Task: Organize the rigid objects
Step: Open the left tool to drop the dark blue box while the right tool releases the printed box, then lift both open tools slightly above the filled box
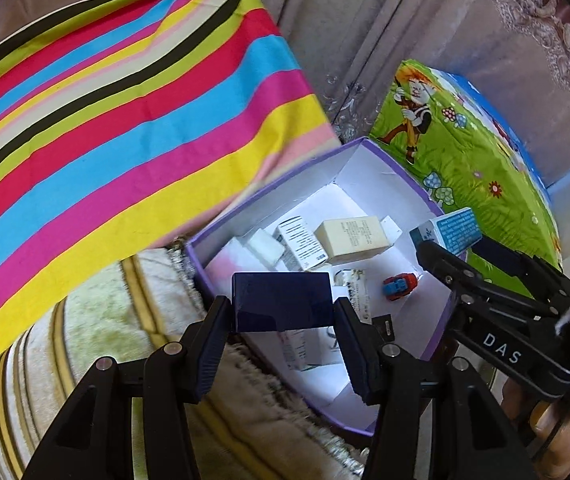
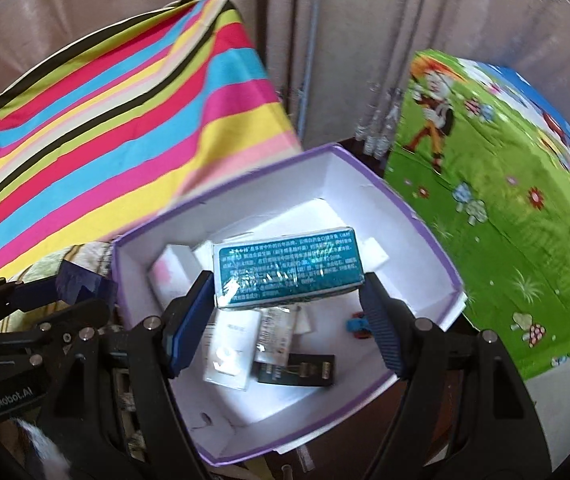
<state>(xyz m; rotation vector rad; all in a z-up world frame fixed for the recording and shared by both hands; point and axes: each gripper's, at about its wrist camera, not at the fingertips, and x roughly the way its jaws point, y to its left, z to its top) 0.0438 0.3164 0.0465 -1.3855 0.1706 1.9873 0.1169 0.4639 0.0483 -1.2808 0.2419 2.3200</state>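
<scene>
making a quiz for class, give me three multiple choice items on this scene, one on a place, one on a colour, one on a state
1. Where is the toy car?
A. inside the purple box
B. on the striped cloth
C. in a gripper

2. What colour is the box in the left gripper?
A. red
B. dark blue
C. white

3. What state is the right gripper in?
A. open and empty
B. shut on nothing
C. shut on the teal box

Answers: 1 A, it lies on the box floor. 2 B, a dark blue box sits between the pads. 3 C, both pads press the box's ends.
</scene>
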